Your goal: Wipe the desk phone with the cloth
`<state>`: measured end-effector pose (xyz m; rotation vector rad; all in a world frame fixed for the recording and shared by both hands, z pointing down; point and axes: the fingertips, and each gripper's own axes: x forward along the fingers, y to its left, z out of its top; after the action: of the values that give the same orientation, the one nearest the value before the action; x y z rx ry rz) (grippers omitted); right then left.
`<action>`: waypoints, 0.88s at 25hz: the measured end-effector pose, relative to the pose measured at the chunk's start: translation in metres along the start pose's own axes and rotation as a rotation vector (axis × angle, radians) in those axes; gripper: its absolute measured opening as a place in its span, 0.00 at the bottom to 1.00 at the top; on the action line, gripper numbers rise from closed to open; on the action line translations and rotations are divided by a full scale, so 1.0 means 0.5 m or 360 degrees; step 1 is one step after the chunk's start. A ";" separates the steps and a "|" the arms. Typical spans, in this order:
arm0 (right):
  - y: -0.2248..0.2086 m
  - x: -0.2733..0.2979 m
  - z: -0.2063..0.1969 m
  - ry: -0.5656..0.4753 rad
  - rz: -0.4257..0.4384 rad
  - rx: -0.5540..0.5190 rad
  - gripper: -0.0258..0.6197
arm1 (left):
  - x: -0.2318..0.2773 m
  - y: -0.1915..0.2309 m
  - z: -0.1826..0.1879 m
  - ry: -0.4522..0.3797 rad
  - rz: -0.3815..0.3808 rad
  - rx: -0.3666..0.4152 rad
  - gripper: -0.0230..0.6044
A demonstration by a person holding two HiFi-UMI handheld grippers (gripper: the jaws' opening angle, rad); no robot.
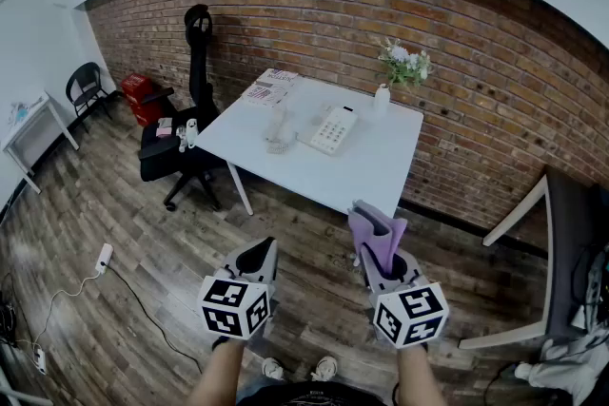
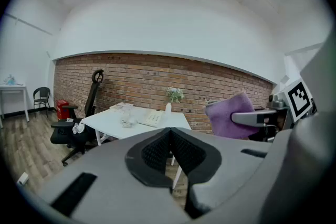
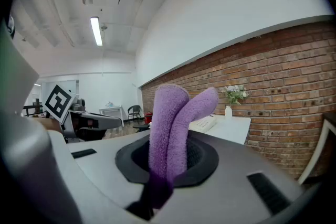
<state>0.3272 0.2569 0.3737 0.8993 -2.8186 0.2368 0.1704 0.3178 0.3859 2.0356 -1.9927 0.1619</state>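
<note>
White table (image 1: 371, 171), desk phone (image 1: 333, 129), two grippers, purple cloth (image 1: 377, 231).
Table stands far, against the brick wall (image 1: 476, 62); phone lies toward its far edge, well apart from both grippers. Left gripper (image 1: 264, 252), near left: jaws pressed together, empty. Right gripper (image 1: 381, 252), near right: clenched on the folded cloth, which stands up from its jaws.

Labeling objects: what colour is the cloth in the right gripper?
Purple cloth; clearest in the right gripper view.
</note>
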 end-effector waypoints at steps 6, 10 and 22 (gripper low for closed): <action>-0.013 -0.001 -0.008 0.0016 0.0029 -0.0005 0.11 | 0.018 -0.015 -0.006 0.0006 0.0003 -0.0025 0.04; -0.033 0.012 -0.012 0.0028 0.0044 0.0009 0.11 | 0.042 -0.019 -0.004 0.0018 0.0002 -0.0033 0.04; -0.069 0.142 -0.017 0.0063 0.0039 0.0040 0.11 | 0.153 0.061 0.002 0.0059 -0.0033 -0.0038 0.04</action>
<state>0.2914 0.1914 0.4003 0.8557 -2.7977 0.2909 0.1429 0.2439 0.4099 2.0234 -1.9415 0.1697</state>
